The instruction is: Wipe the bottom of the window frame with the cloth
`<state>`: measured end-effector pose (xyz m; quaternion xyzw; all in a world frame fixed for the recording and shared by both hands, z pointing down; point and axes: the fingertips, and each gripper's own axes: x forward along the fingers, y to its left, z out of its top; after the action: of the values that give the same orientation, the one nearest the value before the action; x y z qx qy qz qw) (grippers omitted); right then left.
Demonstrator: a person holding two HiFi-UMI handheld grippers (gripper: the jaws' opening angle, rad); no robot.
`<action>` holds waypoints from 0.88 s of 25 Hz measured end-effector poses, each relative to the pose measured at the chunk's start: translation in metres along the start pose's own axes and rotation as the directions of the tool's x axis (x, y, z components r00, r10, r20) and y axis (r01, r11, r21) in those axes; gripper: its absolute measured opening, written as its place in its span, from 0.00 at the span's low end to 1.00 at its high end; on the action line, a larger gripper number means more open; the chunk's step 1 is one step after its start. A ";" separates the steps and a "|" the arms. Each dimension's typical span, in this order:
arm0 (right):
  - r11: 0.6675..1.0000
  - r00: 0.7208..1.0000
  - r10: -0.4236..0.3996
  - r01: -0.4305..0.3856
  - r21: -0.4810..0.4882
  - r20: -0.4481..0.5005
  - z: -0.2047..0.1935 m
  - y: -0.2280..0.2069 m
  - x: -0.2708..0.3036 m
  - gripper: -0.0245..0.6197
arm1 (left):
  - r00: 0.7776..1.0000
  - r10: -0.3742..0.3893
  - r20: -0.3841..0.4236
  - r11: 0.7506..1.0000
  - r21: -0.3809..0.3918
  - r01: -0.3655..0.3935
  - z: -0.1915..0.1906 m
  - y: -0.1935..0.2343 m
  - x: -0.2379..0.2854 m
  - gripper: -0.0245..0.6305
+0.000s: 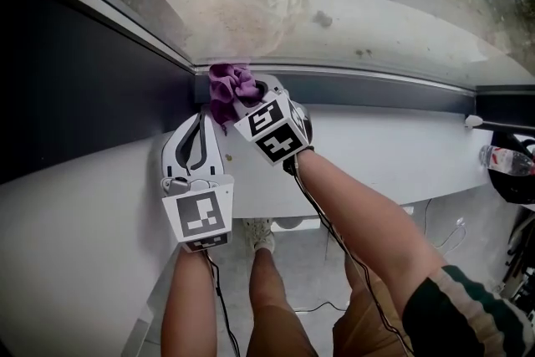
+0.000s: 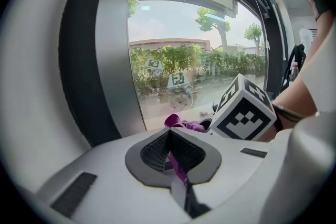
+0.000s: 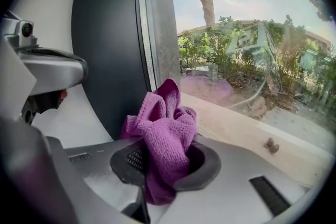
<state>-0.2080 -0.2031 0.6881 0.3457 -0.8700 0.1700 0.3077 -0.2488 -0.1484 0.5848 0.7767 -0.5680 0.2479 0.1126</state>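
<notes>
Left claw (image 2: 176,162) is shut, nipping a purple sliver; right claw (image 3: 157,170) clamps the crumpled, fuzzy cloth (image 3: 164,128) at the frame (image 1: 376,88) corner.

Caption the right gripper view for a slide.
Right gripper clamps a bunched purple cloth beside the dark window frame.

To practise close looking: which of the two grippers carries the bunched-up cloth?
The right gripper: the purple cloth bulges in a wad from its shut jaws. The left gripper pinches only a thin strand of it.
</notes>
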 end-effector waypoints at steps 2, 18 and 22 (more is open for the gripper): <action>1.000 1.000 -0.006 0.006 0.010 -0.006 -0.004 -0.008 -0.006 0.19 | 1.000 -0.003 -0.006 1.000 0.006 0.003 0.000 -0.005 0.003 0.05; 0.996 0.998 -0.050 0.052 0.068 -0.024 -0.049 -0.068 -0.068 0.20 | 0.998 -0.060 -0.019 0.995 0.081 0.061 0.021 -0.080 0.029 0.05; 0.995 0.998 -0.064 0.065 0.071 -0.026 -0.052 -0.072 -0.071 0.19 | 0.997 -0.078 -0.020 0.993 0.084 0.080 0.022 -0.087 0.033 0.05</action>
<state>-0.0945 -0.1921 0.6864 0.3824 -0.8480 0.1950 0.3108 -0.1541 -0.1575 0.5925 0.8005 -0.5250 0.2735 0.0942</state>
